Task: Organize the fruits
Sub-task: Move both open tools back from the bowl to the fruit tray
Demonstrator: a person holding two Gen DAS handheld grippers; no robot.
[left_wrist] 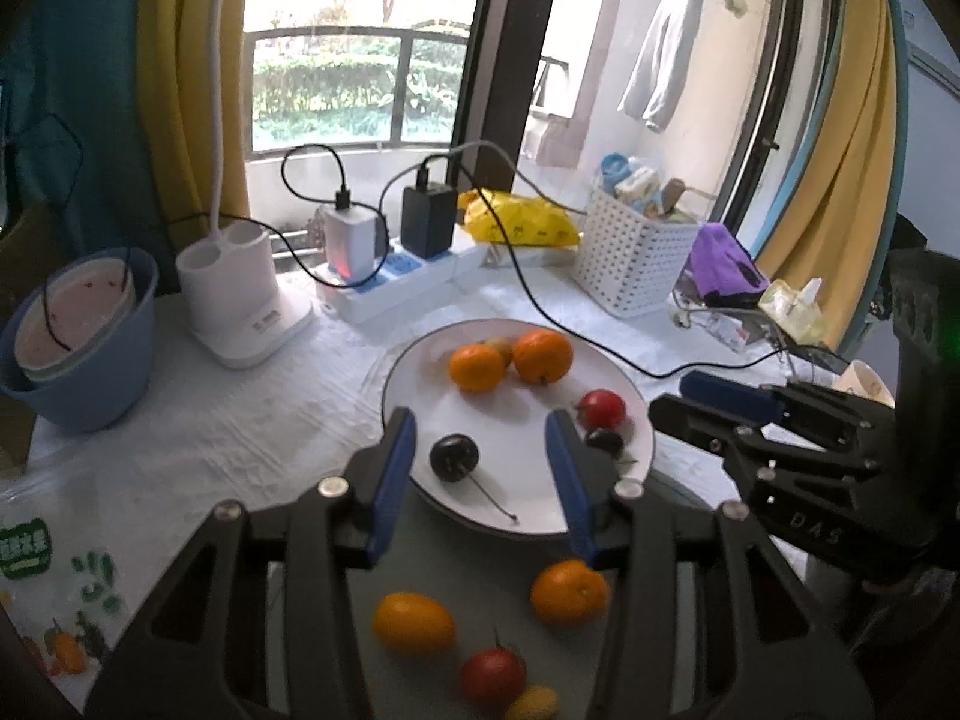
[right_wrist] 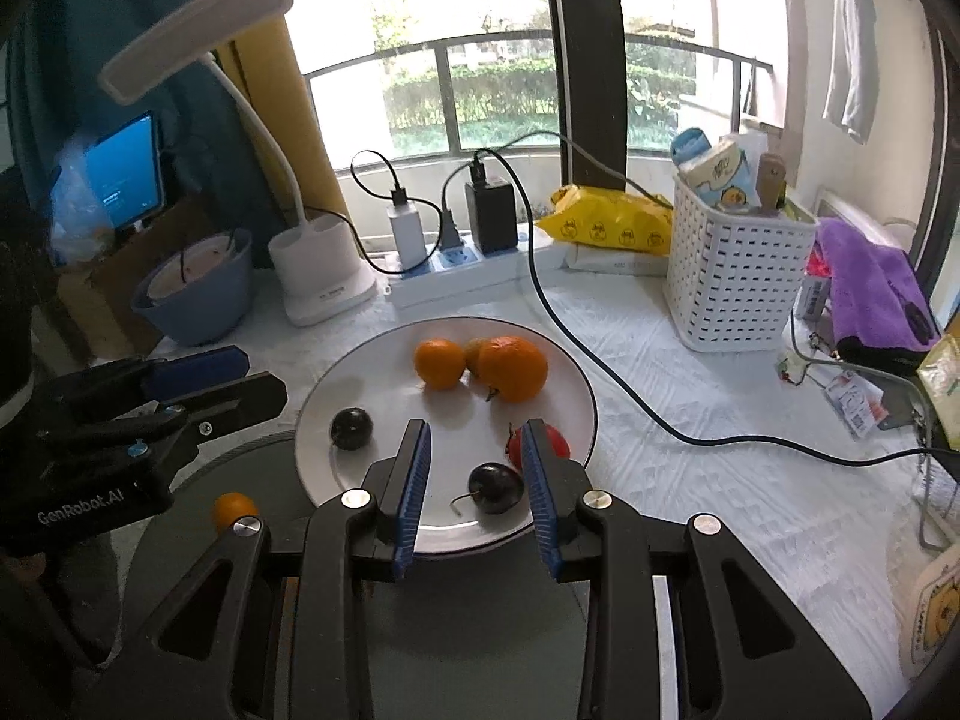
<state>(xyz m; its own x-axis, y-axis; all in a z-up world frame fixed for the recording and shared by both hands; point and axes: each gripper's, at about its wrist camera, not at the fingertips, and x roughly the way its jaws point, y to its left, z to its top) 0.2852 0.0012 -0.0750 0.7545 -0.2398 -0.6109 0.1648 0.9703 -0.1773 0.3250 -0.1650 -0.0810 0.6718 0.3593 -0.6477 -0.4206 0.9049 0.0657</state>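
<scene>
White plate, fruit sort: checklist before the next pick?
1. Left gripper empty: ok. The jaws are open, and the dark cherry lies on the white plate beneath them.
2. Right gripper empty: ok. The jaws are drawn in, and the second cherry rests on the plate unpinched.
3. Sorting finished: probably not ok. An orange, a yellow fruit and a tomato lie on the grey tray.
4. Room on the plate: ok, its middle is bare.
5. Black cable off the plate: ok, though it runs close beside the rim.
6. Grippers apart: ok, side by side with no contact.
</scene>
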